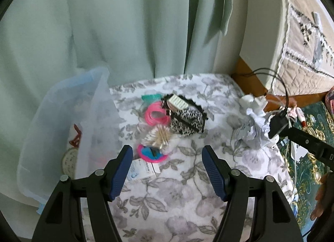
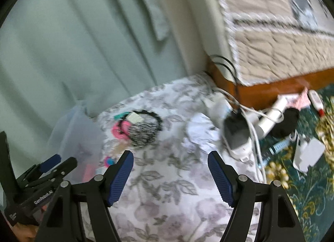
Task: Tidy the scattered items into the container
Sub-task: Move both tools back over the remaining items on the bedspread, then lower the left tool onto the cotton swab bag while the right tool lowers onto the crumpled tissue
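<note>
Both tongs, left [image 1: 167, 171] and right [image 2: 170, 177], hang released and empty, tilted down over the floral counter [image 1: 179, 206], seemingly so each can drop on an item. Scattered things lie between them and the curtain [image 1: 125, 23]: a pouch [image 1: 186, 120], pink bands [image 1: 156, 115], cotton swabs [image 1: 159, 135], and crumpled paper [image 1: 257, 129] to the right. The bin [image 1: 62, 121] stands at the counter's left edge, close by, probably to keep each carry short.

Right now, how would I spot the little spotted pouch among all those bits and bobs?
Find the floral cloth beside the clear plastic container. In the cluster at its middle, the pouch lies just right of the pink coiled rings. It alone has a black-and-white leopard print and a black frilled edge.
</note>
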Available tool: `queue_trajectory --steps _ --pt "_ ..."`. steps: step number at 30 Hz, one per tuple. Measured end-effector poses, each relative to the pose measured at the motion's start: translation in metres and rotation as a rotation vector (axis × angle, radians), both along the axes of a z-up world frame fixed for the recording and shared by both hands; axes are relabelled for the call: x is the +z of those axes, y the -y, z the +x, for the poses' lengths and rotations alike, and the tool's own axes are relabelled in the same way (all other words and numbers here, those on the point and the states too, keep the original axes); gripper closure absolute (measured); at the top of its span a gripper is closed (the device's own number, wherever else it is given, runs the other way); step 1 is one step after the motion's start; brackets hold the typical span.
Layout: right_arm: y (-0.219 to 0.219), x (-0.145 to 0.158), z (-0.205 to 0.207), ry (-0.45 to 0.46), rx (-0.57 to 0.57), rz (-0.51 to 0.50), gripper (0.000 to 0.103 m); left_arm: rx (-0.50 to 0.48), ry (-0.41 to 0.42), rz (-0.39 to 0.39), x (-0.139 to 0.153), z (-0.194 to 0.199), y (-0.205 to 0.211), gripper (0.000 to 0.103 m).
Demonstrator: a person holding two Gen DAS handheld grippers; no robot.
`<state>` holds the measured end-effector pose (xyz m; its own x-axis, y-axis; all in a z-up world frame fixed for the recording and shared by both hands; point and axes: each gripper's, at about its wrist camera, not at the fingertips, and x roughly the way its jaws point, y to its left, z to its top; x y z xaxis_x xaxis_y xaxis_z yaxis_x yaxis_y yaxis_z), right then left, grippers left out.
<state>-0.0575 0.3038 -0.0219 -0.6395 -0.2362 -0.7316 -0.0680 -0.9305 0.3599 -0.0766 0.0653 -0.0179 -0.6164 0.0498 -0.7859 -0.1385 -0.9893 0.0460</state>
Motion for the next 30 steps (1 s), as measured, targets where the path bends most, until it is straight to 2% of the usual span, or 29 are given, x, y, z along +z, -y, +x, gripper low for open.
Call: queue_trajectory --steps 11,17,30 --pt "-0.02 -0.048 -0.021 0.116 -0.046 -0.013 0.026 -0.032 0.105 -0.045 -0.042 -0.028 -0.009 0.033" --pt "-0.019 -0.072 -0.038 0.172 -0.044 -0.015 0.026 -0.032 0.153 -0.038 -0.063 -0.051 -0.004 0.033" --pt "-0.013 -0.094 -0.071 0.205 -0.082 0.011 0.026 -0.032 0.222 -0.062 -0.102 -0.098 0.012 0.033"
